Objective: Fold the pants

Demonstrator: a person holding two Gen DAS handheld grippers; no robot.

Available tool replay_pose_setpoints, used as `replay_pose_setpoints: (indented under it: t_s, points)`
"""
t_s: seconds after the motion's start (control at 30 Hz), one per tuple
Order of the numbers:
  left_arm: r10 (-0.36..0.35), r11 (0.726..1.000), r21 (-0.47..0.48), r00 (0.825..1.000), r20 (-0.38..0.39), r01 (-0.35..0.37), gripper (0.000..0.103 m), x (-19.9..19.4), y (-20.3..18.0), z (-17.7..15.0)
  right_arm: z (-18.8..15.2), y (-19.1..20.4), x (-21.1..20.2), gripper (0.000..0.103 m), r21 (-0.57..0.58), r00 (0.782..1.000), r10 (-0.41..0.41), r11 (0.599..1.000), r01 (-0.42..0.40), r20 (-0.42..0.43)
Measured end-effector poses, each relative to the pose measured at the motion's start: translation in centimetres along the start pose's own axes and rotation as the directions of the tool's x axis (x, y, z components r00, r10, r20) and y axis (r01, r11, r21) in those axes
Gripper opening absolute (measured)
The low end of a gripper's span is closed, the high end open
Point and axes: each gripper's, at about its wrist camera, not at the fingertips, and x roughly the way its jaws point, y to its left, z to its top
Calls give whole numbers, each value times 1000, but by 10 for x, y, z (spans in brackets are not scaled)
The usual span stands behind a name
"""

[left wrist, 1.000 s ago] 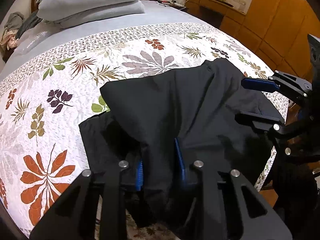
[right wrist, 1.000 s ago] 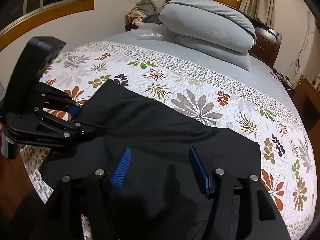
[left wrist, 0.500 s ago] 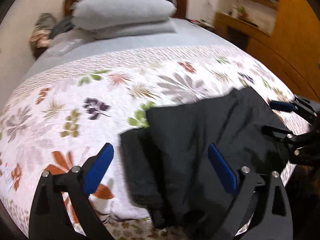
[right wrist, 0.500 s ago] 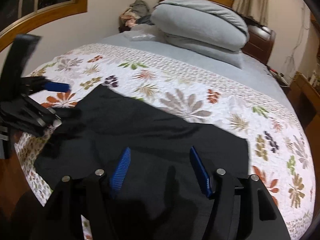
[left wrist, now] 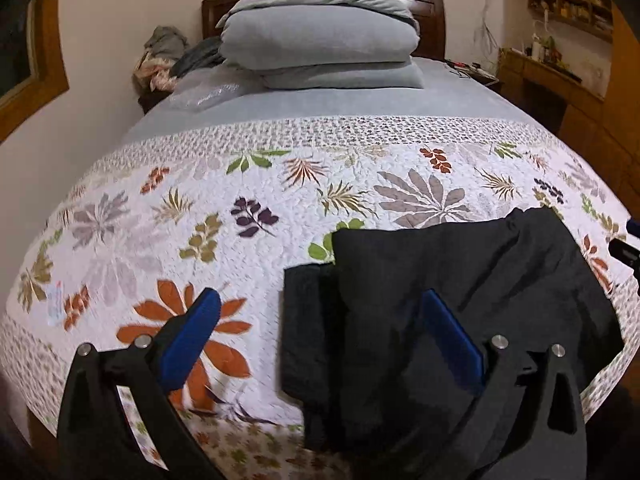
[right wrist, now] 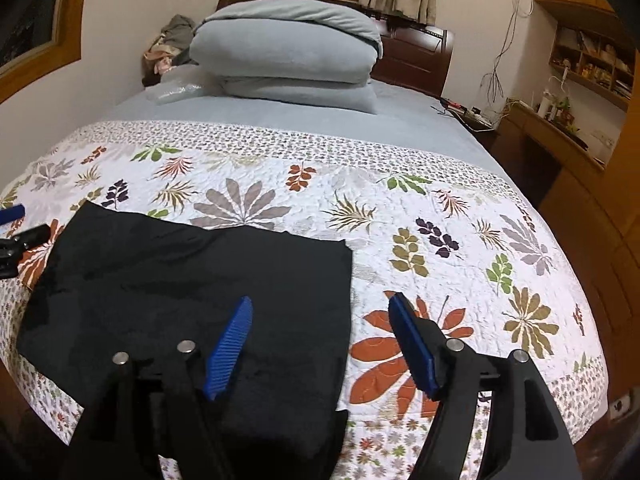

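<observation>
The black pants [left wrist: 448,304] lie folded in a rough rectangle on the floral quilt [left wrist: 168,240] near the bed's foot edge; they also show in the right wrist view [right wrist: 192,288]. My left gripper [left wrist: 320,340] is open and empty, held above the pants' left edge, with its right finger over the cloth. My right gripper [right wrist: 320,344] is open and empty above the pants' right edge. A tip of the left gripper [right wrist: 12,232] shows at the far left of the right wrist view.
Stacked grey pillows [left wrist: 320,44] sit at the head of the bed, with a heap of clothes [left wrist: 164,60] beside them. Wooden cabinets and a desk [right wrist: 568,168] stand to the right of the bed.
My left gripper opened, let go of the pants and drew back to the left. My right gripper opened wider and drew back to the right. The pants now lie flat.
</observation>
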Motion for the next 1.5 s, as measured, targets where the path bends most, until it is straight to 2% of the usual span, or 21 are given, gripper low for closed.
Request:
replay_pose_setpoints:
  t_s: [0.07, 0.27, 0.43, 0.6, 0.77, 1.0, 1.3, 1.5]
  points:
    - [10, 999, -32, 1000, -15, -11, 100, 2, 1, -3, 0, -8, -3, 74, 21, 1000, 1, 1000, -1, 7]
    - [35, 990, -133, 999, 5, -34, 100, -6, 5, -5, -1, -15, -8, 75, 69, 1000, 15, 997, -16, 18]
    - [18, 982, -186, 1000, 16, -15, 100, -25, -2, -5, -4, -5, -22, 75, 86, 999, 27, 996, -28, 22]
    - [24, 984, -179, 999, 27, -19, 100, -61, -21, -6, -6, 5, -59, 82, 101, 999, -4, 995, -2, 51]
    - [31, 987, -158, 999, 41, -24, 100, -104, -33, -21, -12, 8, -99, 82, 123, 997, 6, 992, -16, 83]
    - [34, 985, -168, 998, 61, -23, 100, -143, -28, -45, -25, 8, -149, 82, 104, 990, -9, 995, -6, 138]
    - [24, 988, -153, 994, 106, -7, 100, -184, -32, -65, -43, 10, -178, 82, 109, 988, 10, 994, -27, 155]
    - [24, 987, -158, 992, 122, -4, 100, -195, -34, -70, -49, 9, -191, 86, 120, 985, 2, 992, -23, 171]
